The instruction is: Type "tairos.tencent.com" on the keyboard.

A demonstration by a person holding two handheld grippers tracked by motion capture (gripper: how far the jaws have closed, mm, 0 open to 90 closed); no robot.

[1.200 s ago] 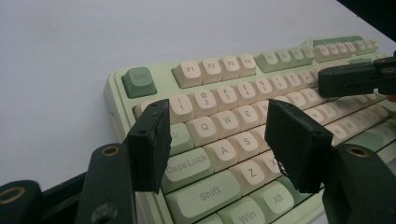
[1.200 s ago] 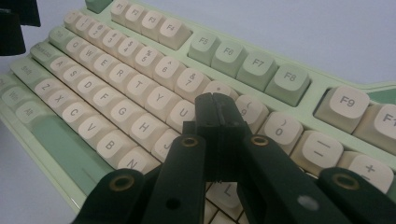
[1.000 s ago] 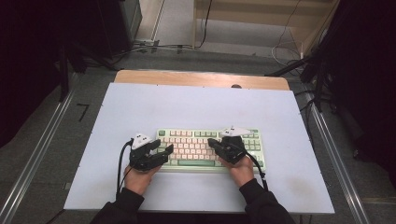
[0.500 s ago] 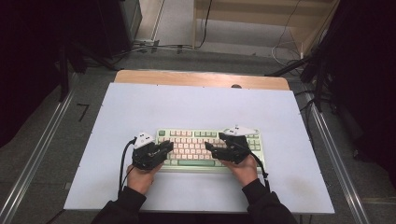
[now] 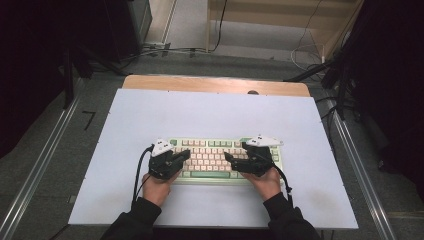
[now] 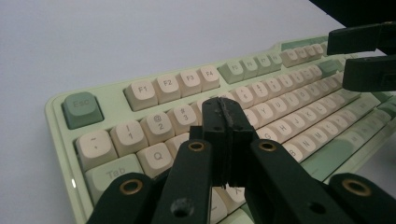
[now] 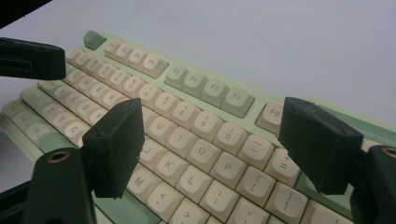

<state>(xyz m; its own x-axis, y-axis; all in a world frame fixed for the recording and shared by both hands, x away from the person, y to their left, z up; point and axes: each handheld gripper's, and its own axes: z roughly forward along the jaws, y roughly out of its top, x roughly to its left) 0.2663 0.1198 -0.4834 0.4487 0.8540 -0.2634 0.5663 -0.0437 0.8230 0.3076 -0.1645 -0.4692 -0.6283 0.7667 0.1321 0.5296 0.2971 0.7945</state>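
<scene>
High view: keyboard (image 5: 215, 159) on white counter (image 5: 210, 115), near its front edge; left tongs (image 5: 186, 155) & right tongs (image 5: 229, 157) over it. Left gripper view: tongs just clenched, empty, above the number row. Right gripper view: tongs just released, spread over the P/L keys

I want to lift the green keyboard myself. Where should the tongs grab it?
Probably the keyboard by its short right end, coming in from the right side. It lies flat and wide, and its thin rim there fits between the open right tongs; the left tongs are shut.

keyboard (image 6: 289, 116) far end blurred, near keys hidden behind left tool (image 6: 226, 140), legends unreadable from above
</scene>
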